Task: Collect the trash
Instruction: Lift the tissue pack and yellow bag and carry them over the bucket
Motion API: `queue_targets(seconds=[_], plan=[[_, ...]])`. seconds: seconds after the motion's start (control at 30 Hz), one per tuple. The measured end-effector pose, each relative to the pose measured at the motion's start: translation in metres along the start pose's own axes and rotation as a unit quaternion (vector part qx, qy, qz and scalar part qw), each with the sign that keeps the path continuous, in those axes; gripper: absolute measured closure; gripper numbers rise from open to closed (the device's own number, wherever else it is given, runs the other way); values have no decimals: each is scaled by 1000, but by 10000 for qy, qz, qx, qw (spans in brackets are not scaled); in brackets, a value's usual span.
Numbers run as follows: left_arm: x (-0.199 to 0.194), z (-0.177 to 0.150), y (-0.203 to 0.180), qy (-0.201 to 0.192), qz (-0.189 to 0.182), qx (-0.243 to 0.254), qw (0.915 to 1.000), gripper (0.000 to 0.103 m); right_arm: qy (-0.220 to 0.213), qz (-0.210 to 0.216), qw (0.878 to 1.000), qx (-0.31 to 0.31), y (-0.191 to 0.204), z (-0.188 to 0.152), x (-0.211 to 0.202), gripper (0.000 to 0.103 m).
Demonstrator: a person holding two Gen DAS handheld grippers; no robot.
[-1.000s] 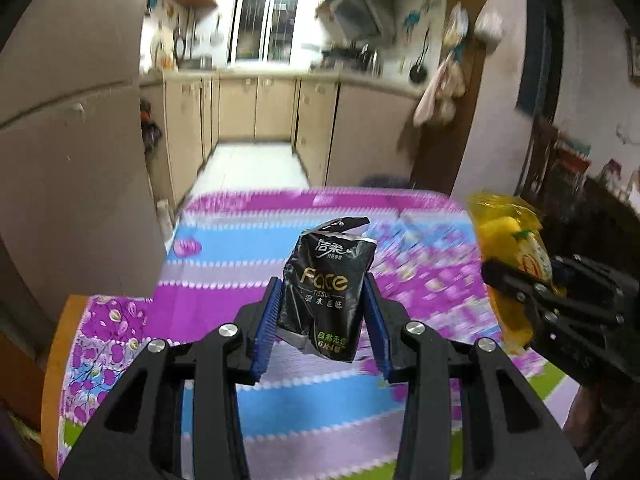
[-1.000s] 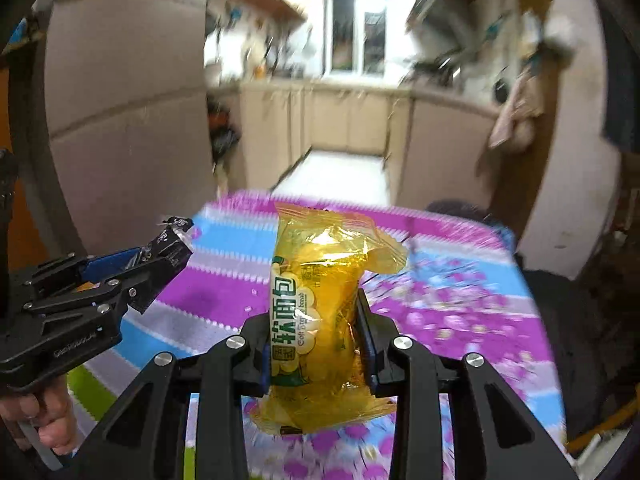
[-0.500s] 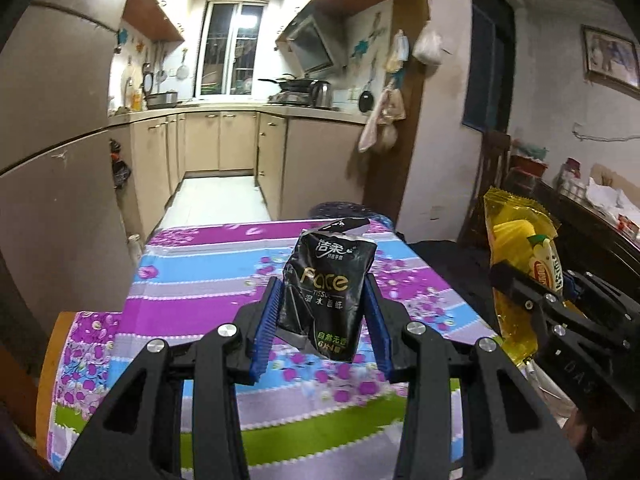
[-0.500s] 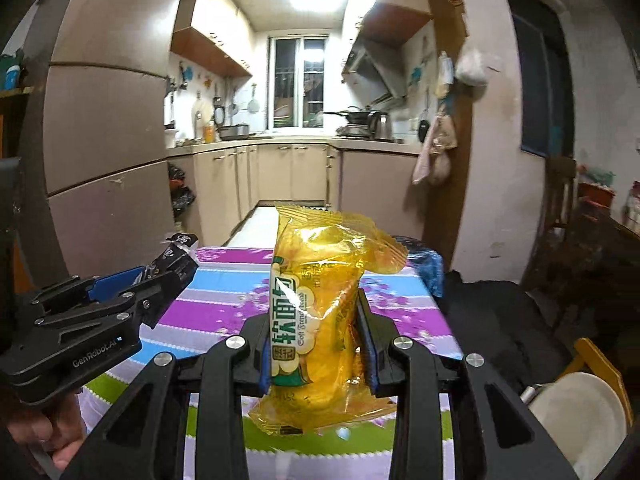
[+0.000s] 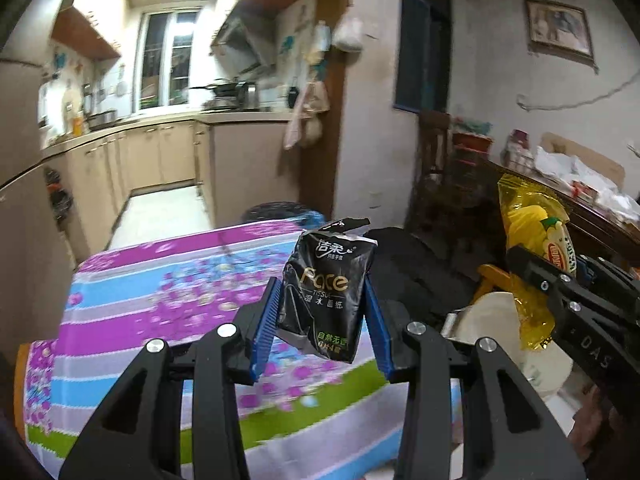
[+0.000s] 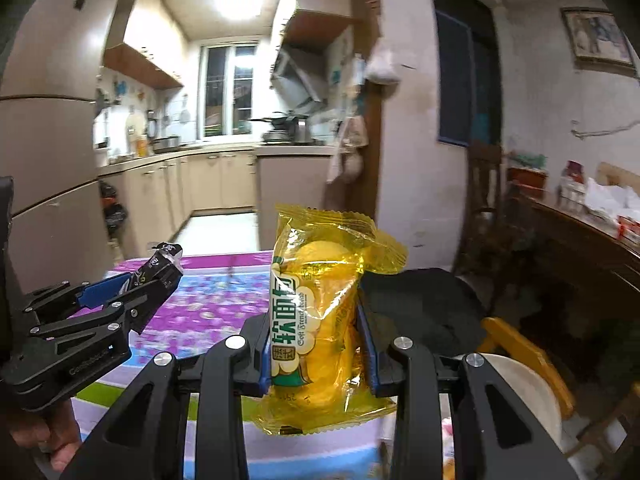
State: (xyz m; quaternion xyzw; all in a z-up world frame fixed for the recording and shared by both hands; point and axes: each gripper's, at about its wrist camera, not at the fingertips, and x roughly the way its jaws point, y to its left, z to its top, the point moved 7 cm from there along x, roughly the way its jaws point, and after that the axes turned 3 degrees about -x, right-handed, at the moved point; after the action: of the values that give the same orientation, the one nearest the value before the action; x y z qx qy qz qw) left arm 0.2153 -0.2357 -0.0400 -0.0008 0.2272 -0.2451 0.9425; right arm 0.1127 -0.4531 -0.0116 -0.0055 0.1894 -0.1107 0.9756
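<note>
The black tissue packet stands upright, pinched between the blue pads of the left tool, lifted above the striped, flowered cloth of the worktop. The yellow bread wrapper is clamped upright in the right tool, also held in the air near the worktop's edge. Just beside it, lower right, sits a white bin with a yellow chair behind. Kitchen cabinets lie beyond.
</note>
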Motion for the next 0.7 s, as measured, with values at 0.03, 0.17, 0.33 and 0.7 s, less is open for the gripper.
queue_targets(seconds=[0.03,0.17,0.33,0.7], plan=[[1,-1,-12,16,-71,58,10000,64,19,-98,9999,31,-14,-2,-4,69],[14,-2,-61,108,-384,279,9988,64,125,-537,9983,202,-75,-15,-24,69],[34,-13,-120,317,-728,540,9954,64,345,-989,9936,433,-151,-36,-41,69],[76,-47,-223,905,-1207,1019,9833,64,1163,-1404,9795,862,-263,-91,-21,69]])
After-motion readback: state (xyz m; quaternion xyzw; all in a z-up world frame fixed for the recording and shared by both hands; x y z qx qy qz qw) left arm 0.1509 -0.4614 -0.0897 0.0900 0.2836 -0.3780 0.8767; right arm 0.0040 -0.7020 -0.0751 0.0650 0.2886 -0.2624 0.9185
